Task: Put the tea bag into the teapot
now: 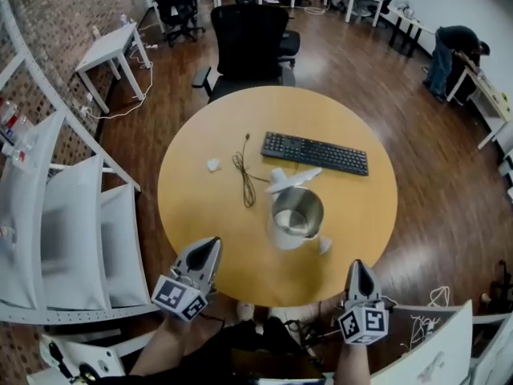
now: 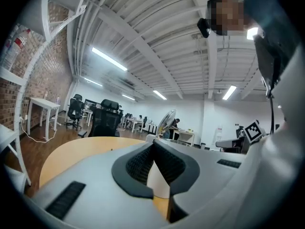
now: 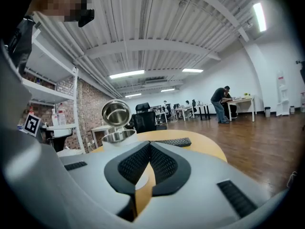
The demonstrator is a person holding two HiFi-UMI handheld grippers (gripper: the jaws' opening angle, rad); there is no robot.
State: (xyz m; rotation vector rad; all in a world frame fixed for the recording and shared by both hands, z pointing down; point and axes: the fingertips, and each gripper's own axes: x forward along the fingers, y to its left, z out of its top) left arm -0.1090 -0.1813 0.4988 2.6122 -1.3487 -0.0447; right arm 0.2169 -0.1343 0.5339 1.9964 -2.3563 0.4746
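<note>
A steel teapot (image 1: 296,213) with a white shell stands near the middle of the round wooden table (image 1: 361,207), its lid (image 1: 292,178) flipped open toward the far side. A small white piece that looks like the tea bag (image 1: 213,165) lies left of the teapot, beyond a cable. Another small white bit (image 1: 324,245) sits by the teapot's near right side. My left gripper (image 1: 210,245) is at the table's near left edge, shut and holding nothing (image 2: 153,144). My right gripper (image 1: 359,265) is at the near right edge, also shut and holding nothing (image 3: 149,144). The teapot (image 3: 118,136) shows ahead-left in the right gripper view.
A black keyboard (image 1: 314,152) lies on the far side of the table and a thin dark cable (image 1: 244,175) runs left of the teapot. A black office chair (image 1: 250,46) stands behind the table. White shelving (image 1: 72,239) is at the left.
</note>
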